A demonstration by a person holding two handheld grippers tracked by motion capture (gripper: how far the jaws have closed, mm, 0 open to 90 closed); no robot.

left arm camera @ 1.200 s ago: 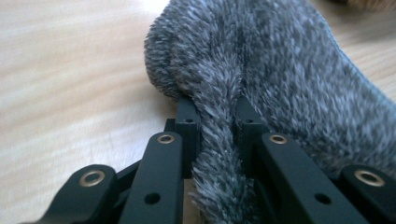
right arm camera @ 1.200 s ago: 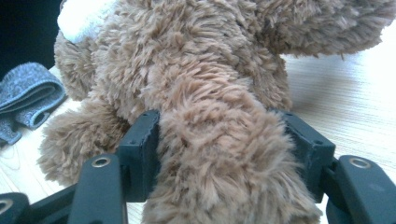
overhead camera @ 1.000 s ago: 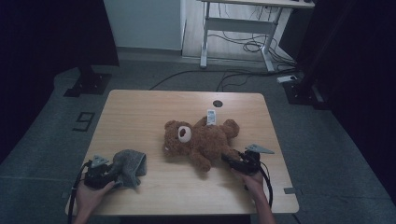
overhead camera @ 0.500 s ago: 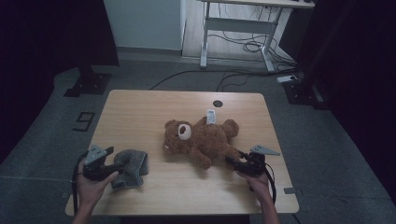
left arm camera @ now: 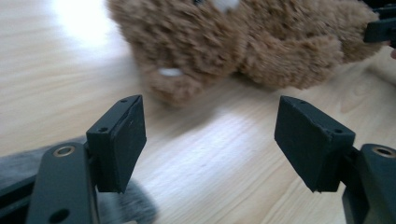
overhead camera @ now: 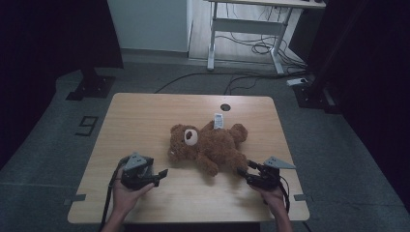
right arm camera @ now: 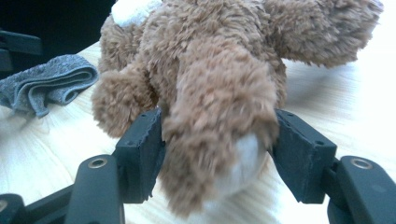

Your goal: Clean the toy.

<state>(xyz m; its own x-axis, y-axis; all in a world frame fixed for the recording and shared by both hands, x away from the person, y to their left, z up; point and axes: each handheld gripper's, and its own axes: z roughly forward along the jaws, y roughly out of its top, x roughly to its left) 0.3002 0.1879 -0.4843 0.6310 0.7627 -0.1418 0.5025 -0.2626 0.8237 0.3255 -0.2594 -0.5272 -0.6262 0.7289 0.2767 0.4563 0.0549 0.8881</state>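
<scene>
Teddy bear (right arm camera: 219,107) leg between right gripper (right arm camera: 217,154) jaws

Grey floor (overhead camera: 338,145), dim; white-framed desk (overhead camera: 246,29) behind, cables (overhead camera: 251,48) beneath; dark, perhaps curtained, sides.

The teddy bear (overhead camera: 209,145) is shaggy brown with a cream muzzle and a white tag. Beside it, a folded cloth (right arm camera: 49,86) is mottled grey, the table (overhead camera: 145,116) pale wood-grained.
</scene>
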